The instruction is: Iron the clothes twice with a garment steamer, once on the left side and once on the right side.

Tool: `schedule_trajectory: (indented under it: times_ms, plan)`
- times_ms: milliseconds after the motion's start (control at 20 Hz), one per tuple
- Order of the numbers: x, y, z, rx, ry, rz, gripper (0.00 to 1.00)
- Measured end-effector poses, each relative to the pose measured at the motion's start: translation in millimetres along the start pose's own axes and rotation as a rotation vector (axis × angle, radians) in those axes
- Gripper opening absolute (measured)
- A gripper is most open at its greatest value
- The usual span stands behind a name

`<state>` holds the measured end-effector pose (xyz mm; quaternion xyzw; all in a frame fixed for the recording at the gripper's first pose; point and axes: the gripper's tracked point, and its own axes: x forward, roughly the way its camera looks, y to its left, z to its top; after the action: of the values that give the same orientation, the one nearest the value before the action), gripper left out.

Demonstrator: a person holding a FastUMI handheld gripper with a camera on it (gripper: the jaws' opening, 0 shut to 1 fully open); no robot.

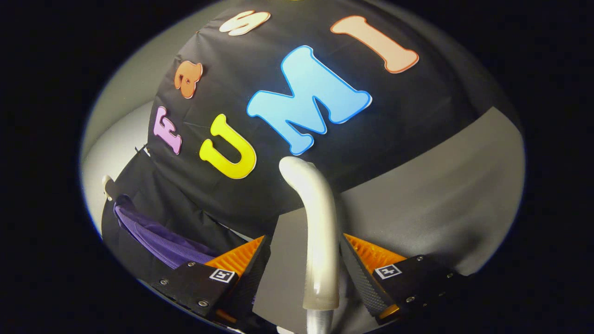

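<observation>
A white curved steamer handle (315, 222) rises between my fingers, with a shiny metal part at its lower end. My gripper (305, 239) is open around it: the right finger lies close against the handle, while the left finger (253, 260) stands apart with a strip of grey surface showing in the gap. Off to the left, beyond the left finger, hangs a black garment (139, 204) with a purple lining (158, 236). A pale hanger end (107, 185) pokes out at its top. The view is tilted.
The booth's black cloth wall (417, 106) stands behind the handle. A grey surface (431, 199) stretches ahead and to the right of the fingers. A pale wall (125, 93) shows beyond the garment on the left.
</observation>
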<state>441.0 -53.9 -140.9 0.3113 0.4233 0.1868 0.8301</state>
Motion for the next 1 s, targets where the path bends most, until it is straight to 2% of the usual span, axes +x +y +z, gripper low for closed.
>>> schedule_trajectory:
  times_ms: [100,300,450,500,550,700,800,1000]
  plan:
    - [8,-9,-3,0.014,0.017,-0.024,0.92]
    - [20,-14,-7,0.120,0.049,0.019,0.90]
    - [26,-19,-10,0.307,0.064,0.049,0.75]
    - [25,-18,-9,0.367,0.048,0.065,0.61]
    - [23,-17,-6,0.389,0.032,0.070,0.57]
    - [14,-16,-4,0.325,-0.031,0.025,0.41]
    - [-1,-13,4,0.247,-0.110,-0.012,0.38]
    - [-33,18,-13,0.136,-0.164,0.018,0.36]
